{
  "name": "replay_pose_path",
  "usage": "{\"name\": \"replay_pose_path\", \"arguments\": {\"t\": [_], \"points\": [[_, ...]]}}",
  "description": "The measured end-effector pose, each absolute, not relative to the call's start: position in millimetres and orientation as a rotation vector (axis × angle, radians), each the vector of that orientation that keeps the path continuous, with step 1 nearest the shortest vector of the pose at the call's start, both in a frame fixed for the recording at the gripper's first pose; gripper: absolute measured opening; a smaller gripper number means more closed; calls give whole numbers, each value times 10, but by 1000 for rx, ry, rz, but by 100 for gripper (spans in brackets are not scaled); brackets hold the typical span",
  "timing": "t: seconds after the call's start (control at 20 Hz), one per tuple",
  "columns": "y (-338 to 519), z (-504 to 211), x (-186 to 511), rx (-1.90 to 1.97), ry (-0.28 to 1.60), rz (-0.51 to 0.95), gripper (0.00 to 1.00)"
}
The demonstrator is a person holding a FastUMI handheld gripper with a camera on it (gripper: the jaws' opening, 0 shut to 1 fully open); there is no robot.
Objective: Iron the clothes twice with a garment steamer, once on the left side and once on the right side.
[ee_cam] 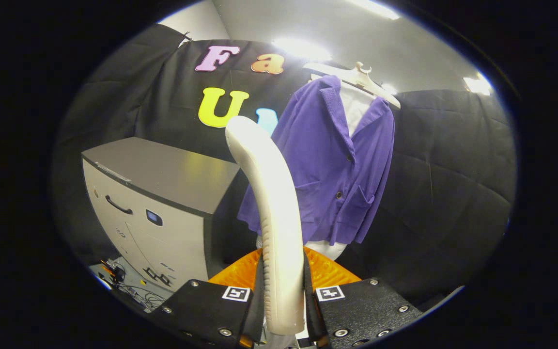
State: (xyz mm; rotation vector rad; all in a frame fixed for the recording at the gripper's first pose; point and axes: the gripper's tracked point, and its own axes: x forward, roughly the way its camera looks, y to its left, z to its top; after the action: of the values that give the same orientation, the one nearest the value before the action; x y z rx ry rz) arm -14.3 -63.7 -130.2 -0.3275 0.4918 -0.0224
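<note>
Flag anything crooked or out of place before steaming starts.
The hanger tilts, so the purple jacket hangs askew over the white shirt. The gripper is shut on the steamer handle; nothing looks spilled or damaged.

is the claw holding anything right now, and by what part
Yes: the claw is shut on the garment steamer, its fingers pressing either side of the lower handle.

Purple jacket [337, 165] over white shirt [355, 104]; cream steamer handle [274, 208]; grey cabinet [162, 194]
</note>
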Motion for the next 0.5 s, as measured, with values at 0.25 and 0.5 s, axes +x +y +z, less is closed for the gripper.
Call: {"name": "replay_pose_path", "arguments": {"t": [0.25,0.5], "points": [[-2,-962,-333,-335,432,-35,35],[451,-594,-414,-222,353,-33,35]]}}
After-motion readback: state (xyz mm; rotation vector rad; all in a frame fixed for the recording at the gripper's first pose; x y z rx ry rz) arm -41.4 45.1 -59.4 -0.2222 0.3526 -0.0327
